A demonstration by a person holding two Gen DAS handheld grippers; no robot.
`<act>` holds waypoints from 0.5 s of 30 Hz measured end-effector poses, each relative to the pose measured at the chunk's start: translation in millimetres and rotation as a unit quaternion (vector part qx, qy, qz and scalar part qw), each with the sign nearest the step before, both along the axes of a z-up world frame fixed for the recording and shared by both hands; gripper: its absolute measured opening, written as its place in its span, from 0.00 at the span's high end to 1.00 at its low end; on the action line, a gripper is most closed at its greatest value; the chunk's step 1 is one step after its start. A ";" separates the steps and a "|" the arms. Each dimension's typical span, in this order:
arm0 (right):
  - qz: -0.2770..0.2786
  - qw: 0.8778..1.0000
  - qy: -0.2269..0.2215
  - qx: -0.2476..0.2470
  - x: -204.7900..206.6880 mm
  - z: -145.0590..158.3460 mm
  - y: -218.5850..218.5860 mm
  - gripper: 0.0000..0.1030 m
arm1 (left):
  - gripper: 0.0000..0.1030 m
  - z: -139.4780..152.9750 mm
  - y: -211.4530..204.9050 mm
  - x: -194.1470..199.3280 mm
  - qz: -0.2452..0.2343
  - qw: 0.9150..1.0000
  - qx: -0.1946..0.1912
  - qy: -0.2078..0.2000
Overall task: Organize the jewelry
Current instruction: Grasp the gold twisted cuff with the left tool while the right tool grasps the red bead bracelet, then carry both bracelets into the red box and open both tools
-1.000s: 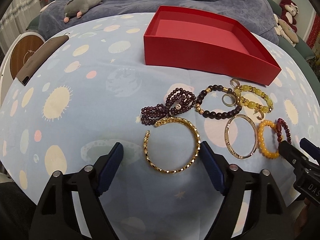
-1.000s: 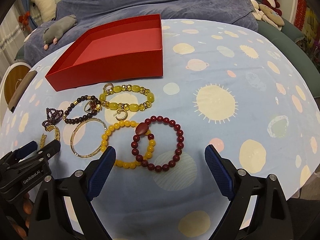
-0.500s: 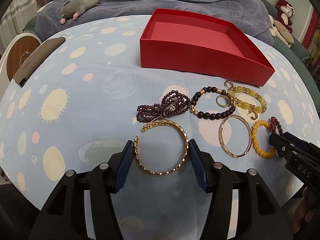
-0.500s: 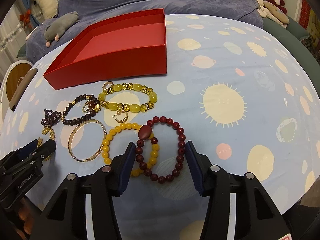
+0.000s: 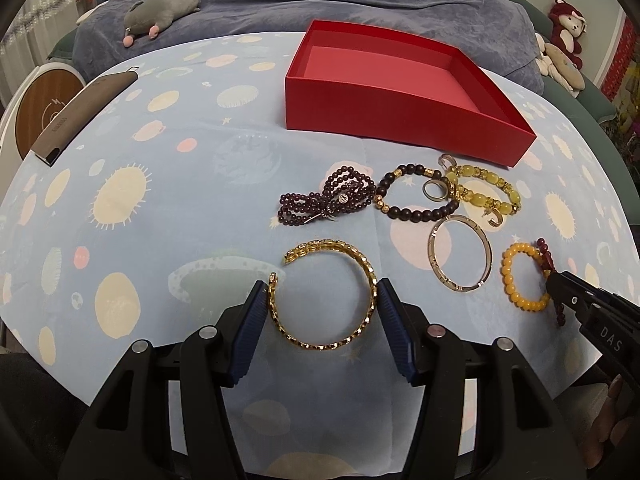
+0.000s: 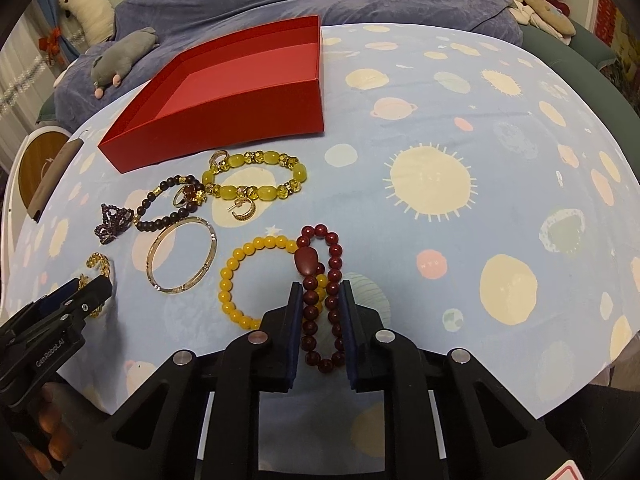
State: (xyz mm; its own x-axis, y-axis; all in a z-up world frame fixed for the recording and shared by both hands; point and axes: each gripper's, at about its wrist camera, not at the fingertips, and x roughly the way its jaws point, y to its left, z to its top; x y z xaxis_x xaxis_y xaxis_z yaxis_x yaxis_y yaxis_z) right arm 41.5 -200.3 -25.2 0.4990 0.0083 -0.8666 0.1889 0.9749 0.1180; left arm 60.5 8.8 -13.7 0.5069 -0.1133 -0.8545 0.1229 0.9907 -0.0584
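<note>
Space-print cloth carries everything. My right gripper (image 6: 320, 292) pinches the red bead bracelet (image 6: 320, 300) into a narrow, stretchy loop at the near edge. My left gripper (image 5: 323, 300) touches both sides of the stiff gold cuff (image 5: 324, 294). Far off waits the red box (image 5: 400, 88).

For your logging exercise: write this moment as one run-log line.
left gripper: closed against gold bangle | right gripper: shut on dark red bead bracelet | red box: empty
</note>
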 end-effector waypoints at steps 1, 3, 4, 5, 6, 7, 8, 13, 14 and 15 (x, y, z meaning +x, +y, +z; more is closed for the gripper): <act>0.001 1.000 -0.002 0.004 -1.0 2.0 0.3 0.91 | 0.48 1.2 0.0 -1.2 -0.001 1.000 -0.001 -0.001; 0.001 1.000 -0.005 0.005 -3.4 5.3 0.6 0.93 | 0.48 4.2 0.1 -4.5 -0.001 1.000 -0.004 -0.003; 0.002 1.000 -0.006 0.004 -4.8 6.1 1.1 0.93 | 0.48 5.7 0.2 -6.0 -0.002 1.000 -0.004 -0.004; 0.004 1.000 -0.006 0.005 -6.1 6.6 1.3 0.93 | 0.48 7.1 0.0 -7.4 -0.003 1.000 -0.005 -0.005; 0.004 1.000 -0.007 0.006 -7.4 7.2 1.3 0.93 | 0.48 8.6 0.0 -8.6 -0.004 1.000 -0.005 -0.006; 0.005 1.000 -0.008 0.008 -8.6 8.2 0.9 0.93 | 0.48 10.0 0.0 -9.8 -0.005 1.000 -0.006 -0.007; 0.006 1.000 -0.009 0.010 -10.0 10.1 1.2 0.93 | 0.48 11.4 0.2 -11.1 -0.006 1.000 -0.006 -0.008; 0.009 0.999 -0.027 0.020 -14.8 29.7 3.5 0.93 | 0.48 23.3 2.1 -15.0 -0.008 1.000 -0.008 -0.013; 0.011 0.999 -0.030 0.021 -14.3 35.0 4.2 0.93 | 0.48 26.7 2.1 -15.1 -0.010 1.000 -0.007 -0.016; 0.014 0.999 -0.034 0.023 -12.8 40.6 4.7 0.93 | 0.48 30.5 2.0 -14.4 -0.012 1.000 -0.007 -0.019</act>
State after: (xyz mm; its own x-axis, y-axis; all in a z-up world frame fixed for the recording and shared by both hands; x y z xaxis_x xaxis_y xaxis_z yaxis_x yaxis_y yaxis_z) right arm 28.7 -195.5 15.4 0.5554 0.0620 -0.8293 0.1518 0.9729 0.1744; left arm 46.1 10.8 16.8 0.5352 -0.1369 -0.8336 0.1491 0.9866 -0.0663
